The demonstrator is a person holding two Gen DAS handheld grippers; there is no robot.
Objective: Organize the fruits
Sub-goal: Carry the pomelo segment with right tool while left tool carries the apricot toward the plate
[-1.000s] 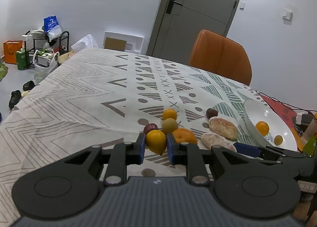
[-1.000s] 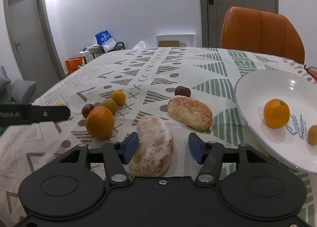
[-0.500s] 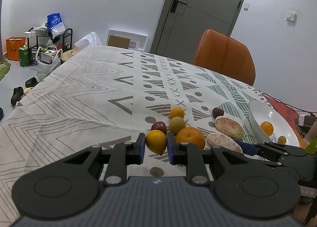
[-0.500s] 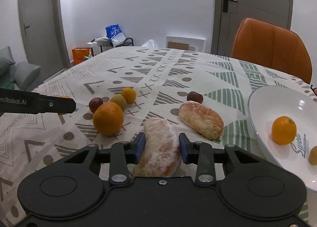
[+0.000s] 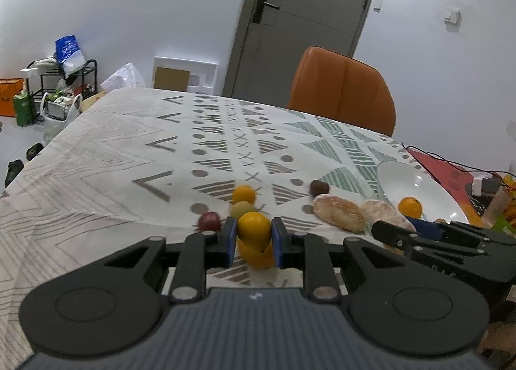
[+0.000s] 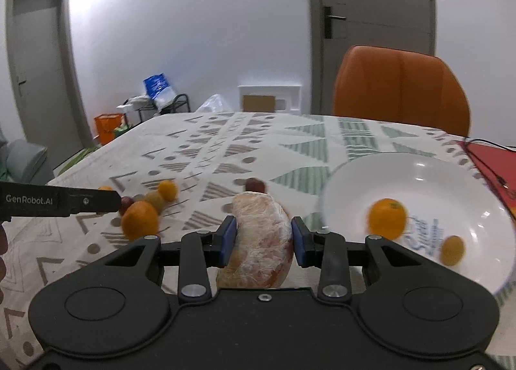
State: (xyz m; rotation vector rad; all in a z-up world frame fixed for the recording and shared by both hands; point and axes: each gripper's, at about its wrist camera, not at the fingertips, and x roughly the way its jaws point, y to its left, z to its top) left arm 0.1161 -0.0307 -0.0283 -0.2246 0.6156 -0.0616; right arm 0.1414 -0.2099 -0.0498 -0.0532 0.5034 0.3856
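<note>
The right gripper (image 6: 261,242) clamps a pale peeled pomelo wedge (image 6: 259,241), long axis along its fingers, just left of the white ceramic bowl (image 6: 451,176). The left gripper (image 5: 251,241), farther left of the bowl, pinches a small yellow-orange citrus (image 5: 253,229).
</note>
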